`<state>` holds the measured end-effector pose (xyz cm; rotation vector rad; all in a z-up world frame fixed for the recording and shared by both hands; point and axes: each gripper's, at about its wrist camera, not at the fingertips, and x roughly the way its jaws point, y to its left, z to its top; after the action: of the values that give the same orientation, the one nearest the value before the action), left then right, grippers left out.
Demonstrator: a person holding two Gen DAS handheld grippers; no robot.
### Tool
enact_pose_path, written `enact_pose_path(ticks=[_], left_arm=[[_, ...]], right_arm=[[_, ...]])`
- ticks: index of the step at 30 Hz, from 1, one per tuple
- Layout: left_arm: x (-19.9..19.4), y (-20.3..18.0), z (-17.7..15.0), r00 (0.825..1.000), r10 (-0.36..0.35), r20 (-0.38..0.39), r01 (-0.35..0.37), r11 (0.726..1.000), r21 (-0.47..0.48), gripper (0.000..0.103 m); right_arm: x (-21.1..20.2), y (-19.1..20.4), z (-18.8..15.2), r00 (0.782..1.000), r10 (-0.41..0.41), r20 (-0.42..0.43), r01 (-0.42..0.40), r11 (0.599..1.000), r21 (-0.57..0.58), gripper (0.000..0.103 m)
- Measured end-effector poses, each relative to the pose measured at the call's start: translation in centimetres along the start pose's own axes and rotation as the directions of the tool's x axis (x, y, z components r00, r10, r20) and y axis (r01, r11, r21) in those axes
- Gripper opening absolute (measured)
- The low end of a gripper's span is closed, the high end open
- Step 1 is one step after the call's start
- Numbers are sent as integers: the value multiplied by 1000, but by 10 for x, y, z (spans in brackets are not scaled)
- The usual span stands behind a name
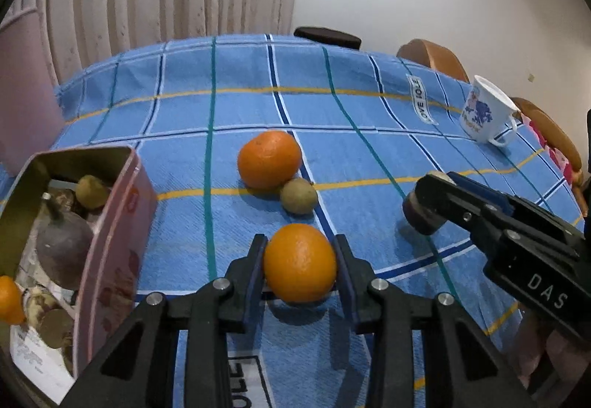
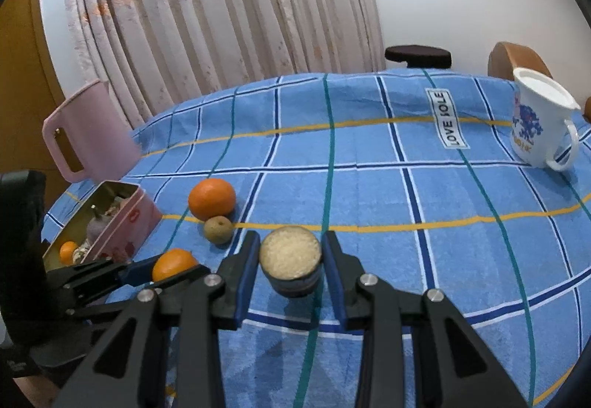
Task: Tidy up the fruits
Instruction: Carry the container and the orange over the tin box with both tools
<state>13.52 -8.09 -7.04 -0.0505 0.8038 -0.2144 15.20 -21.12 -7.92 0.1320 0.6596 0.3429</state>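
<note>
Oranges: one (image 1: 300, 262) sits clamped between the left tool's (image 1: 300, 260) closed jaws, low over the counter (image 1: 369, 157). Just beyond it lie a second orange (image 1: 269, 158) and a small greenish fruit (image 1: 298, 195), touching; the pink tin (image 1: 110, 223) stands left. The right tool (image 2: 290, 260) grips a small rice-filled bowl (image 2: 290, 254).

We see the left gripper (image 1: 300, 262) pitched down toward the table, its two black fingers closed against an orange (image 1: 300, 263), blue pads pressing at 9 and 3 o'clock of the fruit. The right gripper (image 2: 289, 256) is also tilted down, its jaws clamped on a small dark cup (image 2: 291, 262) from both sides. In the left wrist view, the right gripper enters from 4 o'clock.
</note>
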Motion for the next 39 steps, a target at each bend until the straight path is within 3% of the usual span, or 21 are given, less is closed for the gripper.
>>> enact_pose_path(ticks=[13, 23, 39], left_arm=[[-26, 4, -1, 989, 52, 138, -51, 999, -13, 37], [-36, 3, -3, 979, 67, 195, -63, 998, -25, 37], [-54, -2, -10, 948, 107, 299, -110, 994, -5, 37]], right_arm=[[-18, 10, -1, 996, 0, 91, 4, 999, -46, 37], [-26, 13, -3, 991, -7, 133, 15, 998, -63, 37], [-41, 23, -7, 976, -17, 218, 44, 991, -123, 37]])
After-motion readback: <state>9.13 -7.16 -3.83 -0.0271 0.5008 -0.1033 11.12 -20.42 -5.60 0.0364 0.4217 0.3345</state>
